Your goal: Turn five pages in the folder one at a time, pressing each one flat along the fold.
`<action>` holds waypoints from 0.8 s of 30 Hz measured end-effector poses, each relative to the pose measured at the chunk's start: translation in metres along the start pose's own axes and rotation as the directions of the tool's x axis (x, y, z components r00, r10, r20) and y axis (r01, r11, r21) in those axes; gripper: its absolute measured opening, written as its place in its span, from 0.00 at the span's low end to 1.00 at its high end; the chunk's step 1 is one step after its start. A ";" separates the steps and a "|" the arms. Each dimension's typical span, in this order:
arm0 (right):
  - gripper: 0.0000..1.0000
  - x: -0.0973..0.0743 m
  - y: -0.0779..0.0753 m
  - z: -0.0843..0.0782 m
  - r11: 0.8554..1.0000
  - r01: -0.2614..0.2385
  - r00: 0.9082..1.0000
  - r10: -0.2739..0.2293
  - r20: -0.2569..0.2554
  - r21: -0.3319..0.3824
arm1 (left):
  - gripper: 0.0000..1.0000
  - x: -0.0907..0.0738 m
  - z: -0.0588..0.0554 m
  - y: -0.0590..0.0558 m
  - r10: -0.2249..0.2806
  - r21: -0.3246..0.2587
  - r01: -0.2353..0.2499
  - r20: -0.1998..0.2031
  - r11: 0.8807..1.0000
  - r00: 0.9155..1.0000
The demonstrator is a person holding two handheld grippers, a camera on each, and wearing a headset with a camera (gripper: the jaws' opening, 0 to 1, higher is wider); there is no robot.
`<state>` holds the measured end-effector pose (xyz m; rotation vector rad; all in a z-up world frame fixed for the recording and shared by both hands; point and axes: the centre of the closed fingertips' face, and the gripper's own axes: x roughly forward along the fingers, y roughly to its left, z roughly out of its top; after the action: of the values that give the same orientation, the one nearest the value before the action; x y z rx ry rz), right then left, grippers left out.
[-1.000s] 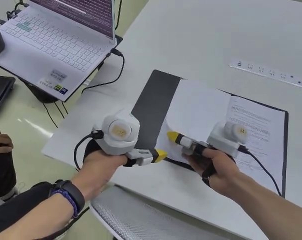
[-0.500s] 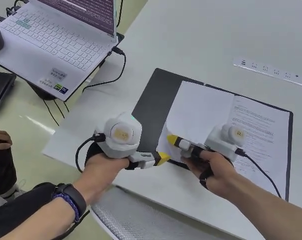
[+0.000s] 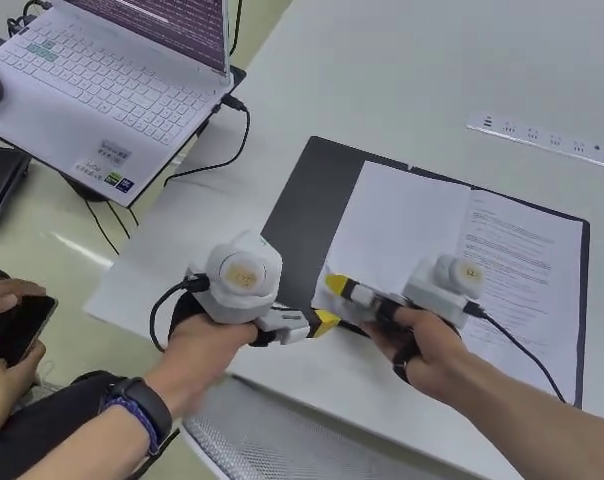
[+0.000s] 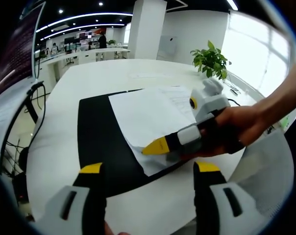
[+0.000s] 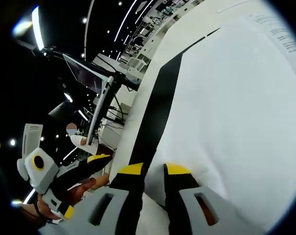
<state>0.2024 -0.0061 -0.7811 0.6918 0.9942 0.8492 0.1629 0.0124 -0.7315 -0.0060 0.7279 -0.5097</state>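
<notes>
Bright, even overhead light; the white desk [image 3: 402, 60] shows only soft, faint shadows. In the left gripper view a window [image 4: 258, 49] blows out white and ceiling strips [image 4: 89, 15] glare. The right gripper view bends hard at its edges, its page [image 5: 226, 98] washed pale beside a dark left side.

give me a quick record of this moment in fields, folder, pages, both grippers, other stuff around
folder: open on white table, black left cover showing
blank page: spread over the left cover, blank side up
printed page: flat on the right side
right gripper: jaws nearly together on the blank page's near corner
left gripper: jaws wide apart, holding nothing, by the folder's near edge
laptop: open, far left
power strip: far right on the table
</notes>
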 end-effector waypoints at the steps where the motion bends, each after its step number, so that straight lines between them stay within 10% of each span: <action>1: 0.17 0.000 0.001 0.000 1.000 -0.005 1.000 0.005 0.001 0.001 | 0.73 0.000 -0.001 0.000 -0.001 -0.001 0.001 -0.002 1.000 1.000; 13: 0.27 -0.010 0.012 -0.001 0.997 -0.072 0.997 0.072 0.002 -0.003 | 0.65 0.009 -0.004 -0.003 -0.012 0.010 0.012 -0.017 1.000 1.000; 24: 0.20 -0.068 0.001 0.036 0.998 -0.040 0.990 0.045 0.136 -0.046 | 0.40 0.022 0.014 0.002 -0.009 0.024 0.009 0.021 1.000 1.000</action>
<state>0.2158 -0.0684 -0.7375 0.7267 0.8382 0.8465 0.1863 0.0019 -0.7353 0.0072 0.7013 -0.5259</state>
